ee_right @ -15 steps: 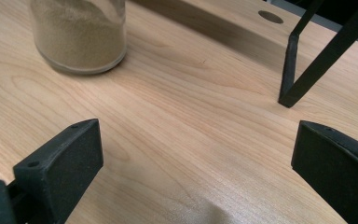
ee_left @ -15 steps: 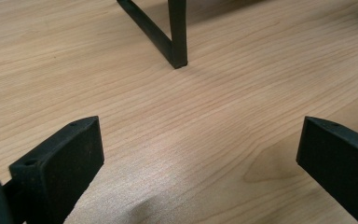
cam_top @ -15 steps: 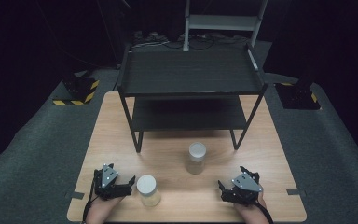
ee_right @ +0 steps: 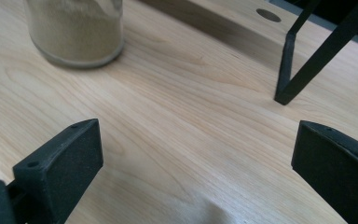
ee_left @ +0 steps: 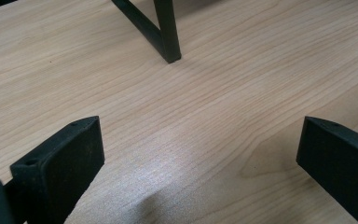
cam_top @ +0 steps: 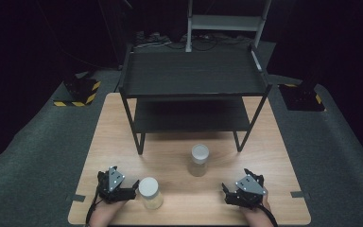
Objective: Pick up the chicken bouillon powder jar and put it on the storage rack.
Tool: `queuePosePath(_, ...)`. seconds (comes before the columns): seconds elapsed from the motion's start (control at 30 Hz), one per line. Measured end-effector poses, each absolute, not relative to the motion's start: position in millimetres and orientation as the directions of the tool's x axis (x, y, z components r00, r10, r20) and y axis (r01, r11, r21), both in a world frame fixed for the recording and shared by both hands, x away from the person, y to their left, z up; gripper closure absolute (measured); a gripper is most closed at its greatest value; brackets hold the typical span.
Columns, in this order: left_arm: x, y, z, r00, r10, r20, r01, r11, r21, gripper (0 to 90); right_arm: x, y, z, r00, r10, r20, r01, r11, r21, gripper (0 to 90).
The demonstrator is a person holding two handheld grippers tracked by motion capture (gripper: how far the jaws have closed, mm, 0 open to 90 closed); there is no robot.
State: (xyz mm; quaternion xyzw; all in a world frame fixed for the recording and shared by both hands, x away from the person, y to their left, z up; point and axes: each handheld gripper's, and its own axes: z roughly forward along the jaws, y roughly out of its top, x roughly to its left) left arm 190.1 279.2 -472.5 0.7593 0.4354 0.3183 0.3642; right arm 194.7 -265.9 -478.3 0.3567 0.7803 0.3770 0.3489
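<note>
Two glass jars with white lids, filled with a tan powder, stand on the wooden table (cam_top: pixel 170 156). One jar (cam_top: pixel 150 192) is near the front edge, just right of my left gripper (cam_top: pixel 131 187). The other jar (cam_top: pixel 199 160) stands mid-table, in front of the black shelf rack (cam_top: pixel 194 75); its base (ee_right: pixel 77 32) appears at the upper left of the right gripper view. My left gripper (ee_left: pixel 200 149) is open over bare wood. My right gripper (cam_top: pixel 228 190) rests near the front right, and its jaws (ee_right: pixel 198 154) stand wide apart with nothing between them.
The two-tier black rack takes up the back half of the table; its front legs (ee_left: pixel 168 32) (ee_right: pixel 286 70) come down close ahead of each gripper. Grey carpet (cam_top: pixel 38 151) surrounds the table. Yellow-black striped bases (cam_top: pixel 78 94) sit on the floor at the left.
</note>
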Motion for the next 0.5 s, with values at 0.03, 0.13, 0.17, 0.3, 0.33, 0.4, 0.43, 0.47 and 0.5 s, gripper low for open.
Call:
queuePosePath(0.03, 189.8, 279.3, -472.6, 0.419, 0.893, 0.167, 0.428, -0.356, 0.831, 0.9, 194.3, -267.0, -478.3, -0.505, 0.817, -0.279, 0.29, 0.465, 0.837, 1.0)
queuePosePath(0.13, 188.8, 279.4, -473.2, 0.419, 0.892, 0.169, 0.423, -0.356, 0.833, 0.9, 193.2, -269.0, -478.4, -0.501, 0.822, -0.27, 0.294, 0.455, 0.841, 1.0)
queuePosePath(0.17, 188.8, 279.2, -473.1, 0.418, 0.892, 0.17, 0.423, -0.357, 0.833, 0.9, 193.2, -269.0, -478.4, -0.501, 0.822, -0.27, 0.294, 0.455, 0.841, 1.0)
queuePosePath(0.3, 189.2, 279.0, -472.8, 0.419, 0.892, 0.171, 0.425, -0.359, 0.831, 0.8, 193.4, -269.5, -478.3, -0.503, 0.821, -0.27, 0.294, 0.456, 0.84, 1.0)
queuePosePath(0.33, 189.1, 279.1, -472.9, 0.419, 0.892, 0.17, 0.424, -0.358, 0.832, 0.9, 193.4, -269.5, -478.2, -0.504, 0.82, -0.271, 0.294, 0.457, 0.839, 1.0)
queuePosePath(0.4, 189.1, 278.8, -472.9, 0.418, 0.892, 0.172, 0.425, -0.359, 0.831, 0.9, 193.4, -269.5, -478.3, -0.507, 0.817, -0.275, 0.29, 0.462, 0.838, 1.0)
queuePosePath(0.43, 189.1, 278.8, -472.9, 0.418, 0.892, 0.172, 0.425, -0.359, 0.831, 0.9, 193.3, -269.4, -478.3, -0.508, 0.816, -0.275, 0.29, 0.463, 0.838, 1.0)
queuePosePath(0.47, 188.9, 278.3, -472.9, 0.415, 0.893, 0.172, 0.425, -0.358, 0.831, 0.9, 193.3, -269.4, -478.3, -0.508, 0.816, -0.275, 0.29, 0.463, 0.838, 1.0)
queuePosePath(0.5, 188.7, 278.1, -473.0, 0.412, 0.895, 0.172, 0.426, -0.356, 0.832, 0.9, 193.0, -269.2, -478.5, -0.508, 0.816, -0.277, 0.288, 0.464, 0.838, 1.0)
